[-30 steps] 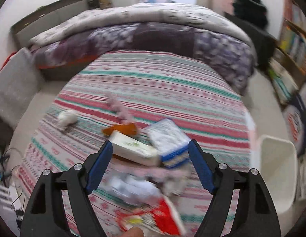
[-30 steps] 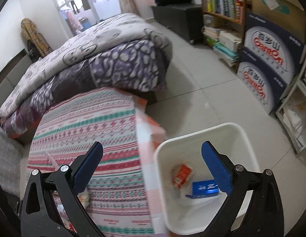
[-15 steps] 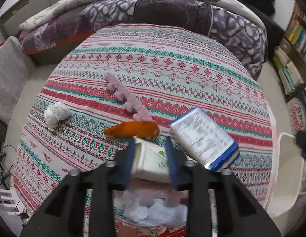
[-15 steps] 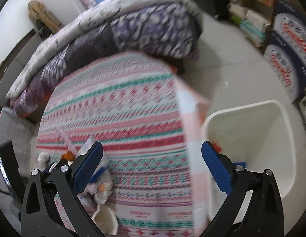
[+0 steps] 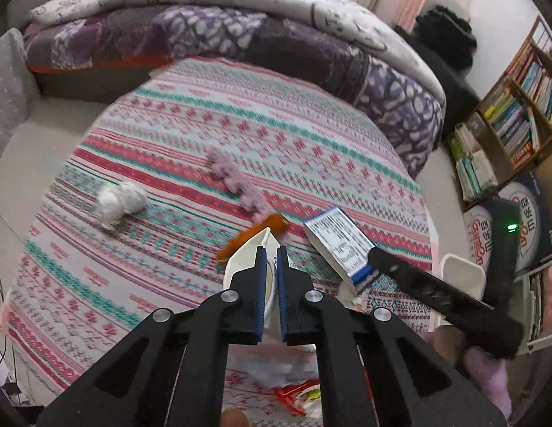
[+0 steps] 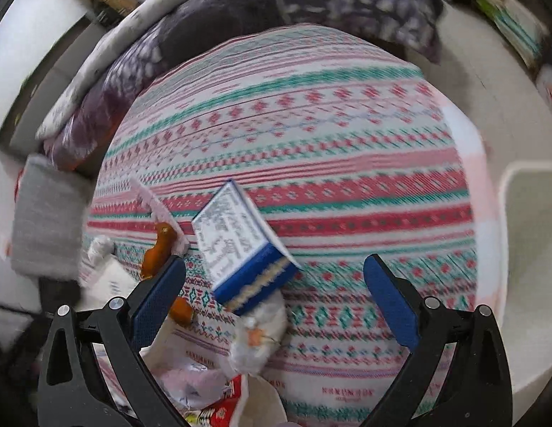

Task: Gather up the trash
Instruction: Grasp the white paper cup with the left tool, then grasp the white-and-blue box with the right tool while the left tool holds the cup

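Left wrist view: tissue wad (image 5: 119,201) on striped bed cover (image 5: 190,135) | left gripper (image 5: 269,259) fingers clamped on white carton (image 5: 245,256) | blue-white box (image 5: 338,242) beside it | right gripper (image 6: 276,284) fingers apart, empty, over box | white bin (image 6: 525,249) at bedside

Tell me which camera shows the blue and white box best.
The right wrist view: the blue and white box sits near centre, its printed top and blue end both showing, though blurred. The left wrist view shows it sharper, but off to the side, its near end partly behind the other tool.
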